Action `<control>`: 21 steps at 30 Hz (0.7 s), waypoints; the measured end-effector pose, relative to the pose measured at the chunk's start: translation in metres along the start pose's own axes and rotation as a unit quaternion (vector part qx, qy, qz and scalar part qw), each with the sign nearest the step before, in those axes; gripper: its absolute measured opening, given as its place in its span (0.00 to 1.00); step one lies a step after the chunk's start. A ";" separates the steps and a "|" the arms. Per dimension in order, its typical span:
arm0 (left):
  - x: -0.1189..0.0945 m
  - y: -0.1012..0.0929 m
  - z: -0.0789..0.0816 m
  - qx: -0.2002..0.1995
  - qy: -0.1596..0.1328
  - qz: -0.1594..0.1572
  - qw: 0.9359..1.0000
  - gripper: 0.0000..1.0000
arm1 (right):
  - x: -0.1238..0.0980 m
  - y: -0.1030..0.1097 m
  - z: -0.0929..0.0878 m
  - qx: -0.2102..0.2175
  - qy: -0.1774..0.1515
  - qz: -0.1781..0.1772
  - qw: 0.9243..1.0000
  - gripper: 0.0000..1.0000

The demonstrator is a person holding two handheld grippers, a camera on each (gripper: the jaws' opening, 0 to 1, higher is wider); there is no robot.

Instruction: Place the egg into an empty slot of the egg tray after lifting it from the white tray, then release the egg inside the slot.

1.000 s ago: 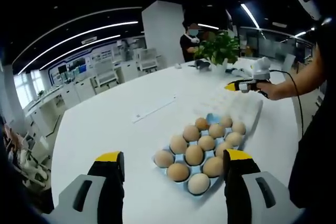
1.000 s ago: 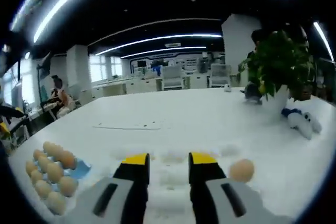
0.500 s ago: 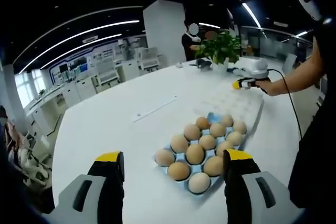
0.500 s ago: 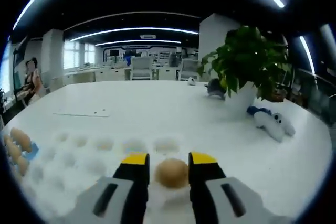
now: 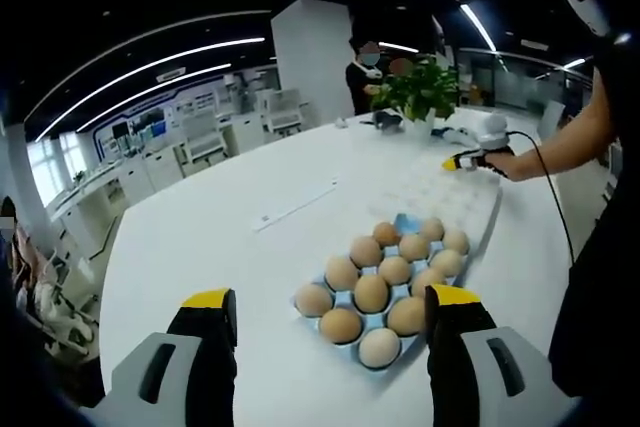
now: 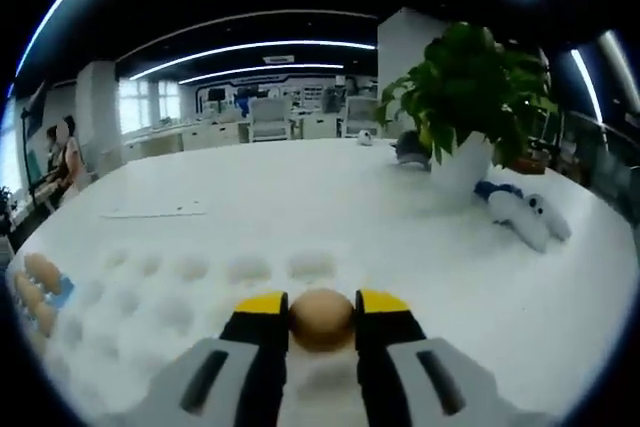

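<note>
In the right gripper view a brown egg (image 6: pixel 320 319) sits between my right gripper's (image 6: pixel 320 305) yellow-tipped jaws, which press on both its sides just over the white dimpled tray (image 6: pixel 150 287). The blue egg tray (image 6: pixel 58 292) shows at the left edge with a few eggs. In the left gripper view the blue egg tray (image 5: pixel 405 223) holds several brown eggs (image 5: pixel 371 293), and a bare blue slot shows at its far end. My left gripper (image 5: pixel 330 299) hangs open in front of it, holding nothing. Farther right, a hand holds the right gripper (image 5: pixel 462 161) over the white tray (image 5: pixel 455 197).
A potted green plant (image 6: pixel 462 97) and a white-and-blue plush toy (image 6: pixel 518 215) stand on the round white table (image 6: pixel 330 197) beyond the white tray. A flat strip (image 5: pixel 295 207) lies mid-table. A person stands behind the plant (image 5: pixel 420 92); desks and chairs fill the background.
The right gripper's jaws have drawn in against the egg, which now sits slightly higher between them. The left gripper and the blue tray have not moved.
</note>
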State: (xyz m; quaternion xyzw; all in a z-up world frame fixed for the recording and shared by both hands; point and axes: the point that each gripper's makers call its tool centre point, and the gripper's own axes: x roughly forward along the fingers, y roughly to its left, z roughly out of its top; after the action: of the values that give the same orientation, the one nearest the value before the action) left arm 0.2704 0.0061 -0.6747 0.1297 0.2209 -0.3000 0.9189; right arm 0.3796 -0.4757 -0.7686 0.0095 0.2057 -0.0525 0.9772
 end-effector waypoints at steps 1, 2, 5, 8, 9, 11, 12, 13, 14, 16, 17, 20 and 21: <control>0.000 0.000 0.000 -0.001 -0.001 0.000 1.000 0.76 | -0.002 0.000 0.001 0.000 -0.001 0.000 1.000 0.25; 0.000 0.000 0.001 0.000 -0.001 0.000 1.000 0.76 | -0.005 0.000 0.007 0.000 -0.011 0.000 1.000 0.25; 0.000 0.001 0.000 -0.001 -0.001 0.000 1.000 0.76 | -0.010 0.003 0.017 0.006 -0.024 0.007 1.000 0.25; 0.001 0.000 -0.001 0.000 -0.001 -0.002 1.000 0.76 | -0.014 0.017 0.026 0.006 -0.034 0.028 0.999 0.25; 0.001 0.000 -0.001 -0.001 0.000 -0.003 1.000 0.76 | -0.015 0.021 0.028 0.006 -0.036 0.032 0.999 0.25; 0.001 0.000 -0.001 0.000 -0.001 -0.003 1.000 0.76 | -0.018 0.032 0.031 0.006 -0.042 0.045 0.998 0.25; 0.001 0.000 -0.001 -0.001 -0.002 -0.002 1.000 0.76 | -0.021 0.045 0.036 0.008 -0.049 0.062 0.997 0.25; 0.001 0.000 -0.001 -0.002 -0.002 -0.002 1.000 0.76 | -0.022 0.050 0.037 0.008 -0.051 0.070 0.996 0.25; 0.001 0.001 -0.001 -0.002 -0.002 -0.002 1.000 0.76 | -0.023 0.058 0.038 0.007 -0.050 0.083 0.995 0.25; 0.001 0.001 -0.001 -0.001 -0.002 -0.002 1.000 0.76 | -0.027 0.077 0.042 0.001 -0.054 0.107 0.993 0.25; 0.000 0.001 -0.001 -0.001 -0.002 -0.002 1.000 0.76 | -0.029 0.083 0.044 -0.007 -0.055 0.116 0.992 0.25; 0.001 0.001 -0.002 -0.001 -0.001 -0.001 1.000 0.76 | -0.034 0.116 0.047 0.003 -0.054 0.160 0.986 0.25; 0.001 0.000 -0.002 -0.001 -0.001 -0.002 1.000 0.76 | -0.035 0.127 0.047 -0.005 -0.054 0.172 0.984 0.25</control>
State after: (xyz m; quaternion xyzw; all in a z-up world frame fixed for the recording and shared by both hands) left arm 0.2705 0.0068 -0.6773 0.1277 0.2205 -0.3013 0.9189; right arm 0.3802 -0.3483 -0.7118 0.0369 0.1481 0.1173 0.9813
